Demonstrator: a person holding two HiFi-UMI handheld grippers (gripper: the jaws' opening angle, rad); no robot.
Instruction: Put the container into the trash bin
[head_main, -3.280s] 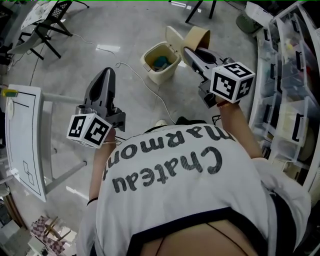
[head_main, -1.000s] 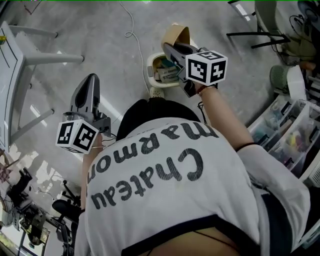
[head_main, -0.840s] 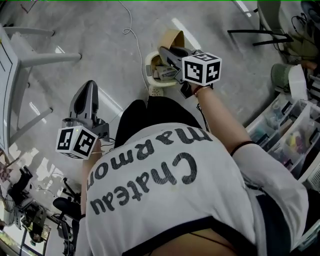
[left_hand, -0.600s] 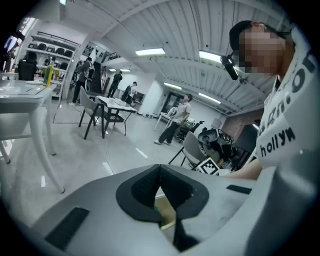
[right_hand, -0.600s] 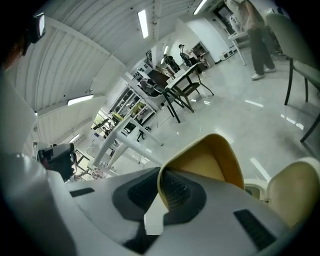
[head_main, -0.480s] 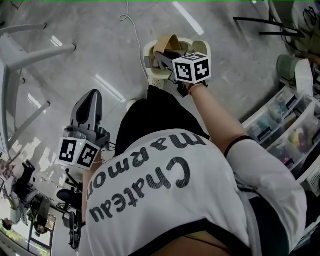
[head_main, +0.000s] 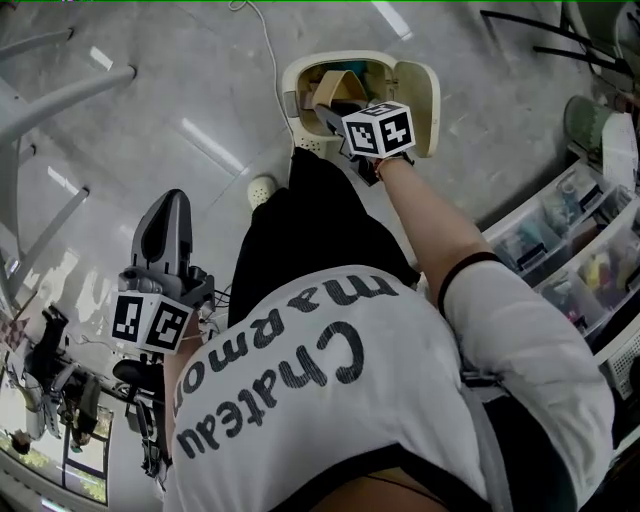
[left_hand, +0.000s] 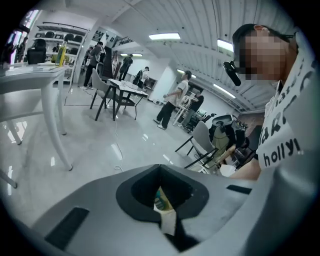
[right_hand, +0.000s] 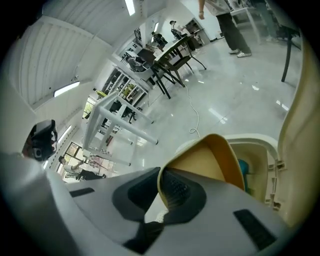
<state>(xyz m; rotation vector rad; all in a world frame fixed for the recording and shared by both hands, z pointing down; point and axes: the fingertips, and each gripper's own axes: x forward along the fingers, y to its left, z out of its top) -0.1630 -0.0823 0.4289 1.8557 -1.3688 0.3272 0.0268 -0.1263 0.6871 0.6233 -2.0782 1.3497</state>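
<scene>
Right claw (right_hand: 161, 192) clamped on the wall of the tan paper cup-shaped container (right_hand: 210, 160), 1 jaw inside, 1 outside. Container hangs tilted just above the open cream plastic trash bin (right_hand: 252, 141). We judge it light, thin-walled and crushable, so a gentle rim hold suits. Left claw (left_hand: 162, 200) closed, empty, well away from the bin.

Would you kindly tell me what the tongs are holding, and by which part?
The right tongs pinch the tan container by its rim, over the trash bin; the left tongs are shut, empty.
</scene>
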